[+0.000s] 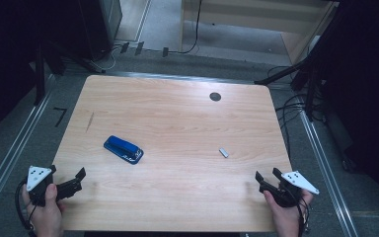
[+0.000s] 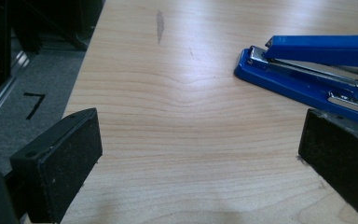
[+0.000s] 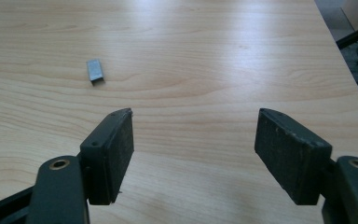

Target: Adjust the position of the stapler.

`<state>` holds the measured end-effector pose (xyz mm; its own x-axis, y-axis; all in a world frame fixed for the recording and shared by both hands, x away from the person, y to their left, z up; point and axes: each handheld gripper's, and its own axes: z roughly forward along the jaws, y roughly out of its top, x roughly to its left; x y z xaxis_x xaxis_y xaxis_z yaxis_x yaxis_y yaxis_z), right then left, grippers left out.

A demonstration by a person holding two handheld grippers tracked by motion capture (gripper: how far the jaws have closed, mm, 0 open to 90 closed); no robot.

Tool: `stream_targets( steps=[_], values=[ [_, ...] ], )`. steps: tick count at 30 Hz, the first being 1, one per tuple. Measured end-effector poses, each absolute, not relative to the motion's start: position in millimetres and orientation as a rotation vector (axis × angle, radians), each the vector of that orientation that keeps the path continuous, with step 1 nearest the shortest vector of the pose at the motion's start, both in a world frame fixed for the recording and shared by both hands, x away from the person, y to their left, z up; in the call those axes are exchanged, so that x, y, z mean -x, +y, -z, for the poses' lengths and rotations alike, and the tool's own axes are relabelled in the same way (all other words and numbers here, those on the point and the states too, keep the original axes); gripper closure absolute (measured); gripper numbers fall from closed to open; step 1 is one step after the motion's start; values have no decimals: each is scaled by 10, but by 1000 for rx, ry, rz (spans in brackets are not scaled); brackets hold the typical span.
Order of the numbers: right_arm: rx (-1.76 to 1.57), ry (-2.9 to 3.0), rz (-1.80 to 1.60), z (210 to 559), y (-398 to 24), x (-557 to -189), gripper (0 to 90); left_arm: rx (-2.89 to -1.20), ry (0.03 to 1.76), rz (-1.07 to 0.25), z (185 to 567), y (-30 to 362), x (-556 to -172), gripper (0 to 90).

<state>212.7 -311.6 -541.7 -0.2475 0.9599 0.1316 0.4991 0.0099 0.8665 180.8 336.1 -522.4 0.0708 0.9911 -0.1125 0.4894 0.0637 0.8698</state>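
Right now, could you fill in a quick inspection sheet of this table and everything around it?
Surface: wooden table, dark streak near left edge, round dark spot far right.
Job's things: blue stapler lying flat left of centre; small grey staple strip to its right, apart.
Clutter: nothing seen.
Grippers: left gripper and right gripper open, holding nothing, at the near corners.
Cables: black cables on the floor right and behind.
Surroundings: grey floor, metal rails, dark stands.

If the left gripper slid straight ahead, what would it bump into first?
Probably the blue metal-and-plastic stapler. It lies ahead, to the right of the left gripper, whose open fingers hold nothing; it might just slip past.
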Motion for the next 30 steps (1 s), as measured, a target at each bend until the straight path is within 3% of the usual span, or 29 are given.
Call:
stream_targets(
  steps=[12, 30],
  values=[
    [-1437, 1848, -1249, 5238, -2773, -2252, 338, -1553, 1565, -780, 5228, 3347, -1872, 0],
    [-1133, 2175, -1317, 4968, -1416, -2468, 327, -1568, 1559, -788, 5224, 3343, -1872, 0]
  ],
)
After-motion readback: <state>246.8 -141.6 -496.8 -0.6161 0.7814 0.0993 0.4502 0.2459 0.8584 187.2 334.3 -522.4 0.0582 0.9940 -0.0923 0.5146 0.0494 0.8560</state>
